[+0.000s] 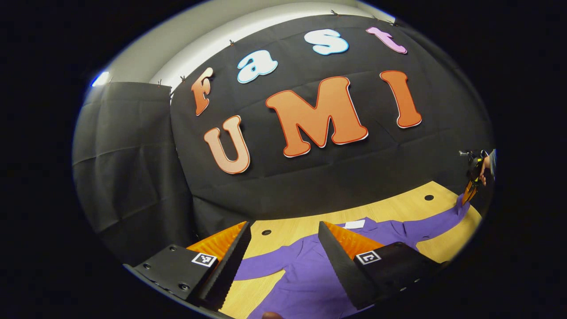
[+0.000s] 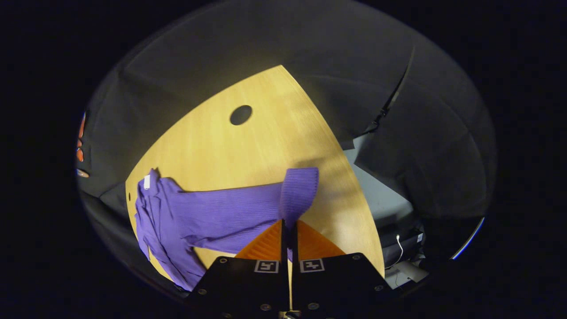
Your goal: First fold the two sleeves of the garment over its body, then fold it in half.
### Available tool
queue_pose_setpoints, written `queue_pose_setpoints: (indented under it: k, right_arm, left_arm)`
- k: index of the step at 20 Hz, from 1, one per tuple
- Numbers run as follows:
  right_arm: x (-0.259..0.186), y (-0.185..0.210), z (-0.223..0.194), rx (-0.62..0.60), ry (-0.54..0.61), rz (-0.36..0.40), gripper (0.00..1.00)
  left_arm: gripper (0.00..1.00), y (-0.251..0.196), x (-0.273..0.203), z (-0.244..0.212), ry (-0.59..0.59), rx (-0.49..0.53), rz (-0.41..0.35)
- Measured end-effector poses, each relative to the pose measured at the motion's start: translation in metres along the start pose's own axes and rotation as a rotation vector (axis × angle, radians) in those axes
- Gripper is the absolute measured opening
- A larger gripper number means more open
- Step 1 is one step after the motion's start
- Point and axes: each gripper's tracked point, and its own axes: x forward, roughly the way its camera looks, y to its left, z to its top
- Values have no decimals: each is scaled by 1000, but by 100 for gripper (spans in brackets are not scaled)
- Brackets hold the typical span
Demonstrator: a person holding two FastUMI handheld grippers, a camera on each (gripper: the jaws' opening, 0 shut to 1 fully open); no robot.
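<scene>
A purple knitted garment (image 1: 310,274) lies flat on the wooden table (image 1: 398,208), its white neck label (image 1: 354,224) toward the wall. My left gripper (image 1: 283,226) hovers open above the garment's body, near its left sleeve (image 1: 261,266), holding nothing. At the far right of the left gripper view, a hand holds my right gripper (image 1: 469,192) at the end of the right sleeve (image 1: 429,228). In the right gripper view, my right gripper (image 2: 289,221) is shut on the sleeve cuff (image 2: 301,186), which stands up from the table (image 2: 266,133). The stretched sleeve (image 2: 239,212) runs back to the body (image 2: 155,221).
The table has round cable holes (image 1: 266,232) (image 2: 241,114). Black cloth walls (image 1: 310,186) close the back and left. Past the table's right edge (image 2: 354,186) sit grey boxes and a white cable (image 2: 398,248) below.
</scene>
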Motion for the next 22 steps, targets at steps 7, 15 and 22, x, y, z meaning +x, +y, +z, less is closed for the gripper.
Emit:
queue_pose_setpoints:
  k: [7,15,22]
  right_arm:
    - [-74,63,-1,-99,-114,44,3]
    - [-148,150,-12,-154,-233,49,3]
    - [-170,239,-25,-234,-269,66,3]
  left_arm:
    - [98,18,3,-4,-36,-29,-32]
    - [98,61,33,-23,-66,-99,-104]
    - [98,116,65,-44,-53,-149,-144]
